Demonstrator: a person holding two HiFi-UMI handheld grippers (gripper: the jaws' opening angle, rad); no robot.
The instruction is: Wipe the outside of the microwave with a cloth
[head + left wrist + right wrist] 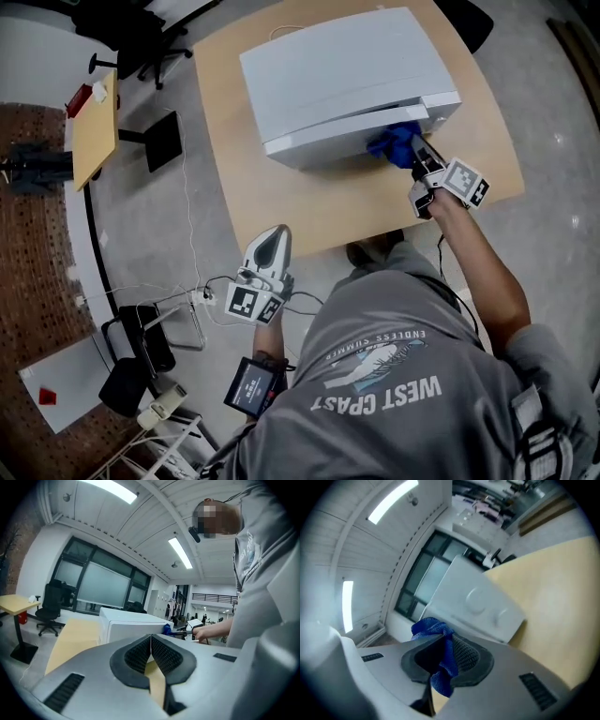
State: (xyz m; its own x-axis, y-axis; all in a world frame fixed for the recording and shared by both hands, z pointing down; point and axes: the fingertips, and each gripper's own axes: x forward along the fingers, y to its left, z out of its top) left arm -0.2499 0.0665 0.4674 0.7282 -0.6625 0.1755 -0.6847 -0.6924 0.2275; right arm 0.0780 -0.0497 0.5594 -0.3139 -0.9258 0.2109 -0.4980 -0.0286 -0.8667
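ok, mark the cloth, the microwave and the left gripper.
cloth point(446, 658): right gripper view, the pinched strip.
microwave point(337, 70): head view, middle of its top.
left gripper point(151, 639): left gripper view, where its shut fingertips meet.

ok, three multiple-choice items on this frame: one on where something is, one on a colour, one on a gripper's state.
1. Where does the microwave stand?
A. on the floor
B. on the wooden table
C. on a chair

2. What colour is the cloth?
A. red
B. white
C. blue

3. How is the left gripper?
A. shut and empty
B. shut on the cloth
C. wide open

Answers:
1 B, the head view shows it sitting on the tabletop.
2 C, it is blue in every view.
3 A, its jaws meet with nothing between them.
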